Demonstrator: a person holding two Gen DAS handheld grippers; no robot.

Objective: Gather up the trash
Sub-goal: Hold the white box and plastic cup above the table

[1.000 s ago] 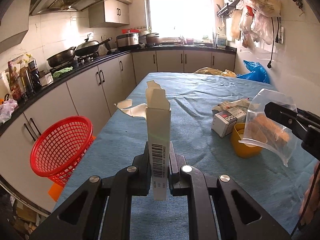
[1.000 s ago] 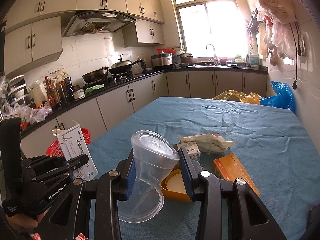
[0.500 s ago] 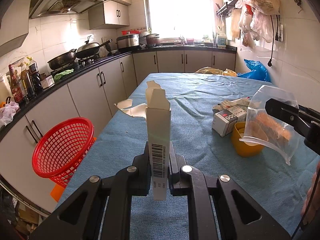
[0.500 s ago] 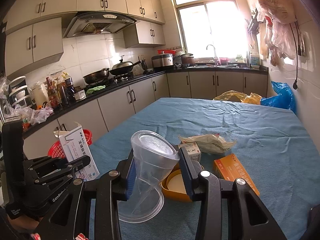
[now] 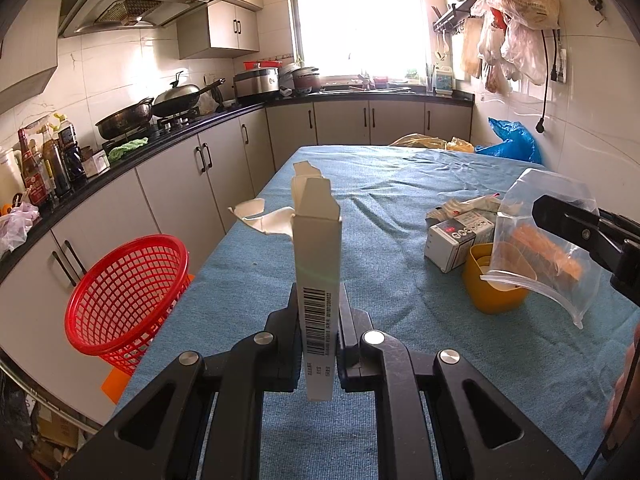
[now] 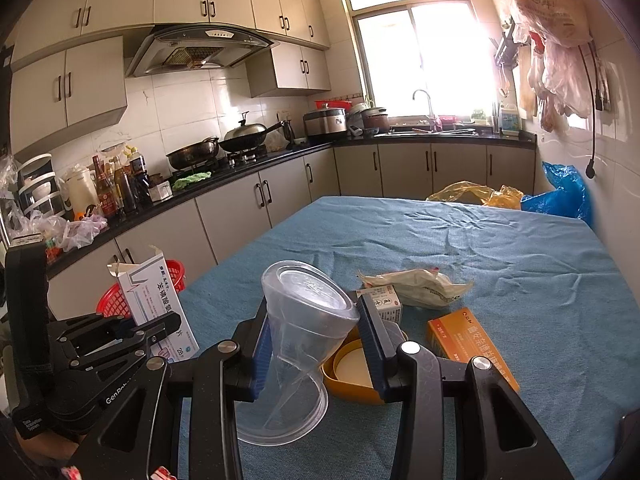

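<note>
My left gripper (image 5: pixel 319 320) is shut on a tall white medicine box (image 5: pixel 316 256) with a barcode, held upright above the blue table; the box also shows in the right wrist view (image 6: pixel 154 300). My right gripper (image 6: pixel 312 340) is shut on a squashed clear plastic cup (image 6: pixel 304 320), which also shows at the right of the left wrist view (image 5: pixel 540 240). A red mesh basket (image 5: pixel 124 300) stands left of the table, below its edge. On the table lie a yellow lid (image 6: pixel 352 372), an orange box (image 6: pixel 472 344), a small white box (image 6: pixel 384 304) and a crumpled wrapper (image 6: pixel 416 284).
A torn white paper piece (image 5: pixel 264 216) lies near the table's left edge. Yellow (image 6: pixel 472 192) and blue (image 6: pixel 564 192) plastic bags sit at the table's far end. Kitchen cabinets (image 5: pixel 176 200) run along the left. The wall is close on the right.
Both grippers have drifted slightly, still holding their items. The red basket sits a little further right and lower in the left wrist view.
</note>
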